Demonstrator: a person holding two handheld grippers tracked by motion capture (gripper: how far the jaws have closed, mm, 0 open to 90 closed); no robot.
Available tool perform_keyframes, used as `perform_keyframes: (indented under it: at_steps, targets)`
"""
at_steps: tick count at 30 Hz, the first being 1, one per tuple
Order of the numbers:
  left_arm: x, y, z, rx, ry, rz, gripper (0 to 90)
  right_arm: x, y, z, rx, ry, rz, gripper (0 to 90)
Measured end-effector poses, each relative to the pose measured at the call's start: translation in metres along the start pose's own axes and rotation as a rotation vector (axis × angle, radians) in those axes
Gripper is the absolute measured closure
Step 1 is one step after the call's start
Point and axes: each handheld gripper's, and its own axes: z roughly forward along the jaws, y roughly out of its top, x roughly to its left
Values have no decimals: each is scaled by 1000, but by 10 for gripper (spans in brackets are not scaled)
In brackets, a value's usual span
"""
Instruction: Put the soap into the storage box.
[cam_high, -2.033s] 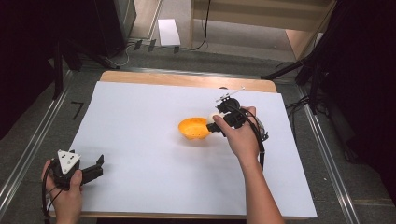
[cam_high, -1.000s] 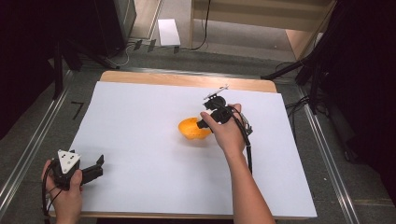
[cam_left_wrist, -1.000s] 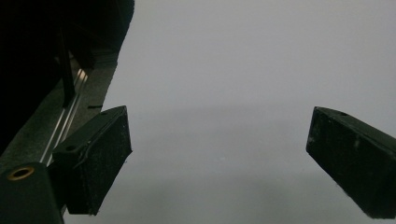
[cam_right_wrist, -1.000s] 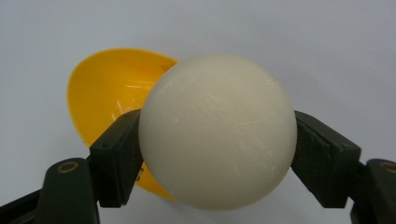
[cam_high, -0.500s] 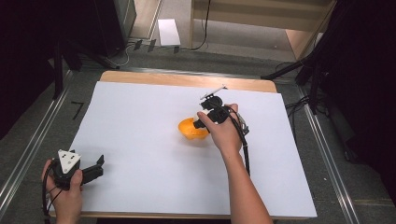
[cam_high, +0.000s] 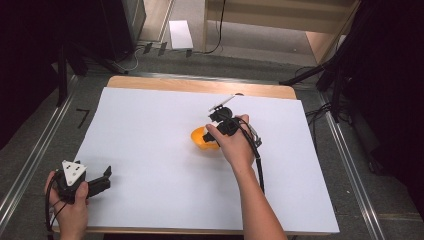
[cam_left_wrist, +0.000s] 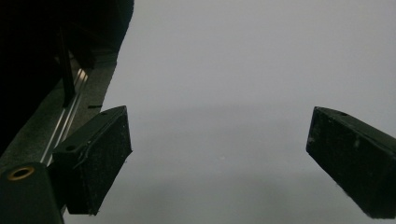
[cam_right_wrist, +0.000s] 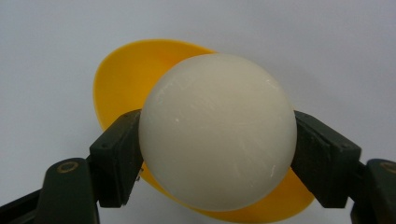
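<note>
Two claws are seen at a white-covered tabletop (cam_high: 150, 130), each held in one of a person's hands. The right claw (cam_right_wrist: 217, 154) is clamped on a cream ball (cam_right_wrist: 217, 142), its jaws pressed against opposite sides at the widest part, a hold judged to keep the smooth sphere from slipping. The ball is held directly above a yellow bowl (cam_right_wrist: 121, 74) that lies near the middle of the tabletop, right of centre, which suggests it is either being set in or lifted out. The left claw (cam_left_wrist: 219, 154) is kept at the near left corner, well apart from the bowl, its jaws spread wide with nothing between them, seemingly parked out of the way
</note>
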Motion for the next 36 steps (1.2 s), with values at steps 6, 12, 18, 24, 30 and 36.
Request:
perform_keyframes:
  at_steps: [6, 12, 18, 24, 30, 36]
  targets:
    - [0, 0, 0, 2, 1, 1, 70, 1, -1, 6, 23, 2, 24, 235]
    - [0, 0, 0, 3, 3, 2, 70, 1, 0, -3, -7, -13, 38, 116]
    - [0, 0, 0, 3, 2, 3, 70, -5, -5, -12, -27, 11, 51, 12]
    - [-1, 0, 0, 2, 3, 7, 70, -12, -17, -26, -86, 10, 56, 0]
    - [-2, 0, 0, 2, 6, 9, 70, -20, -27, -34, -101, 3, 73, 0]
    - [-2, 0, 0, 4, 7, 14, 70, -29, -41, -42, -116, -4, 79, 0]
